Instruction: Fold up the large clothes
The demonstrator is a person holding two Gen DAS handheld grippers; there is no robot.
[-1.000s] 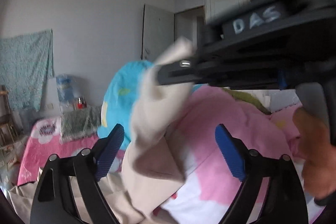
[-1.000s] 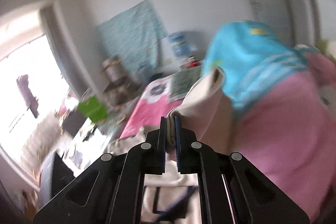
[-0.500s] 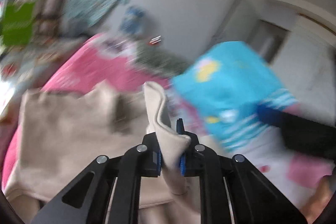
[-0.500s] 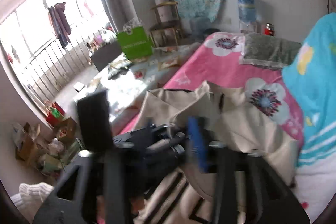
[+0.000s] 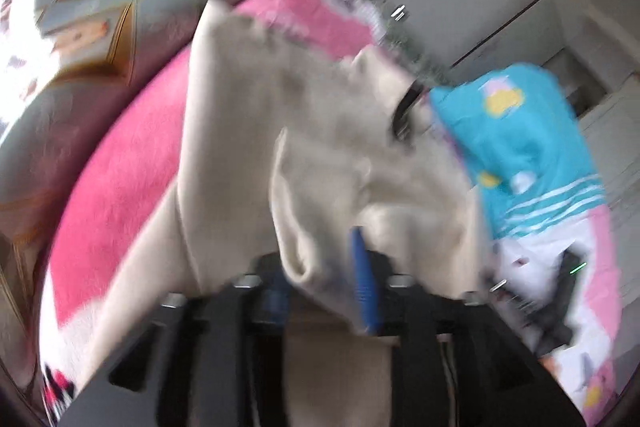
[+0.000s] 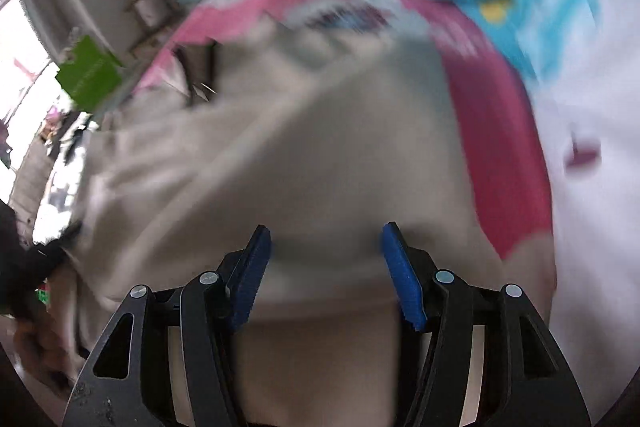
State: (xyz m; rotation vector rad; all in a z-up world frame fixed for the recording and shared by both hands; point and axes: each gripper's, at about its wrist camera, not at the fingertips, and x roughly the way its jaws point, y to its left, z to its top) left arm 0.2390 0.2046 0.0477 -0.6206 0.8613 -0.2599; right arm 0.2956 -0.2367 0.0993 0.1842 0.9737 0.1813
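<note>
The big beige fabric garment point(image 5: 280, 131) lies spread across the pink flowered bed cover point(image 5: 132, 163), laid flat so it can be folded. In the left wrist view the left claw point(image 5: 320, 291) has just been easing apart, with a beige fold still draped between its blue pads, loosely and no longer pinched. The right claw point(image 6: 324, 267) stands half open and empty, jaws clear of the cloth below it. At two o'clock in the left view sits a turquoise cartoon-print pillow point(image 5: 520, 147), well off the garment.
</note>
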